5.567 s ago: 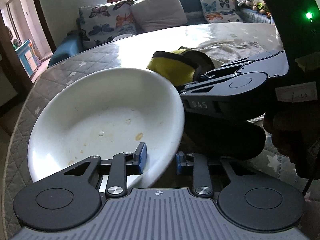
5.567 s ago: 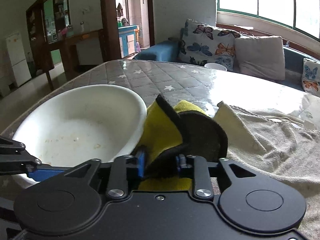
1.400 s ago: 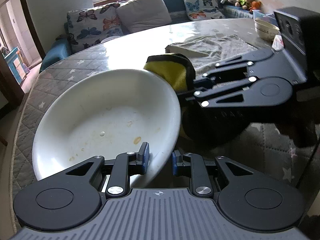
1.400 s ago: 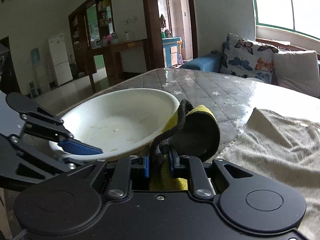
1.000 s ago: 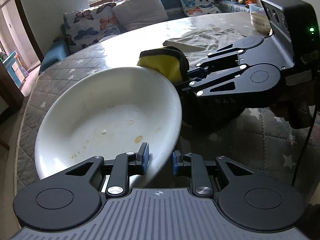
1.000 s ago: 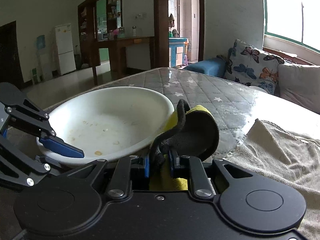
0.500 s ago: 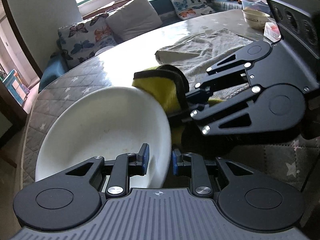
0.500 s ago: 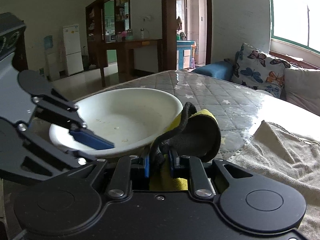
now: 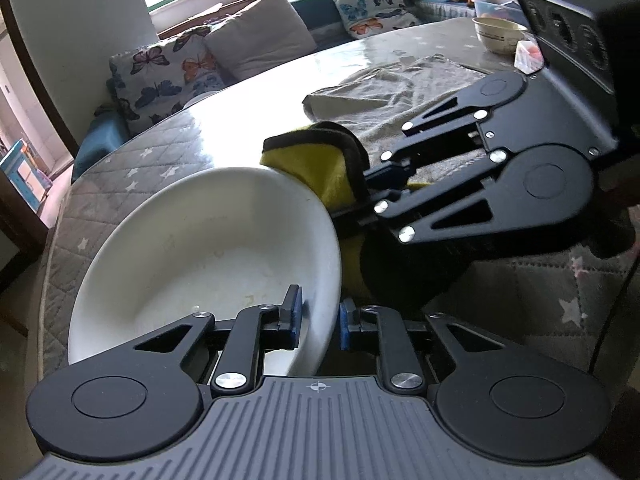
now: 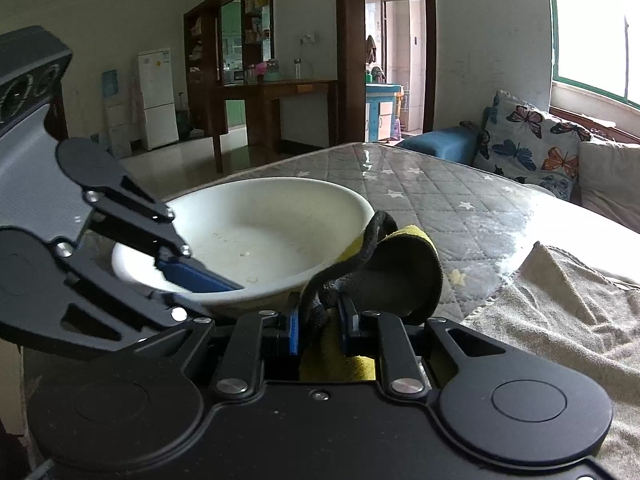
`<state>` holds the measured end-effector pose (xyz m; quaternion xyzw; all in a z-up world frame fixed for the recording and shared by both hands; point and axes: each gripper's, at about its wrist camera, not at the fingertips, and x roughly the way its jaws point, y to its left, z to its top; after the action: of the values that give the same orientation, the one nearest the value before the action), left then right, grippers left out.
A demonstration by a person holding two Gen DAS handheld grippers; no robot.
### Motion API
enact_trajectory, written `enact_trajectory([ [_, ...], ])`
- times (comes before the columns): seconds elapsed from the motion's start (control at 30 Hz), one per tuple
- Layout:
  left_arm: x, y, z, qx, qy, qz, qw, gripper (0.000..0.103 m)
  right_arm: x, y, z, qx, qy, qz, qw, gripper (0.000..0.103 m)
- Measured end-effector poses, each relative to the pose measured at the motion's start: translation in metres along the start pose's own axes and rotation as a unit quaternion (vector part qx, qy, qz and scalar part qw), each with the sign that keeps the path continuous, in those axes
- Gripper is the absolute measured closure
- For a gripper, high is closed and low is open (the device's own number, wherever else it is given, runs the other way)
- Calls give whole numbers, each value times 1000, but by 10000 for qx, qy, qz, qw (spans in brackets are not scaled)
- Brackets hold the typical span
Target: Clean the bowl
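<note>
The left gripper [image 9: 319,322] is clamped on the near rim of the wide white ceramic bowl [image 9: 208,256], which now tilts more steeply off the quilted grey star-print table [image 9: 120,176] than a second ago. The right gripper [image 10: 319,330] stays pinched on the folded yellow-and-black cleaning cloth [image 10: 384,268], raised just beside the bowl's rim, closer than before.

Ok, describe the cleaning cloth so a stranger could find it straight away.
Start at the quilted, star-patterned table and find the big white bowl near its edge. The cloth is just beside the bowl's rim, pinched in the right gripper. Unlike the flat beige towel nearby, it is folded, yellow inside and black outside.
</note>
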<state>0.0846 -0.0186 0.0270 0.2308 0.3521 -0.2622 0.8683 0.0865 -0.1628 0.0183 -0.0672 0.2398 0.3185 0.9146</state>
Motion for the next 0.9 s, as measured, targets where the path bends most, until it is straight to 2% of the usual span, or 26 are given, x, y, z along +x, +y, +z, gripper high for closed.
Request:
enact_trajectory([
  [0.57,-6,-1,-9,64,27,-59,10000,84,14,-7,4,-306,29,-35,9995,83],
  [0.9,2,-1,3,77,34,88,9999,84,1,7,-1,-515,16,6,9987,83],
])
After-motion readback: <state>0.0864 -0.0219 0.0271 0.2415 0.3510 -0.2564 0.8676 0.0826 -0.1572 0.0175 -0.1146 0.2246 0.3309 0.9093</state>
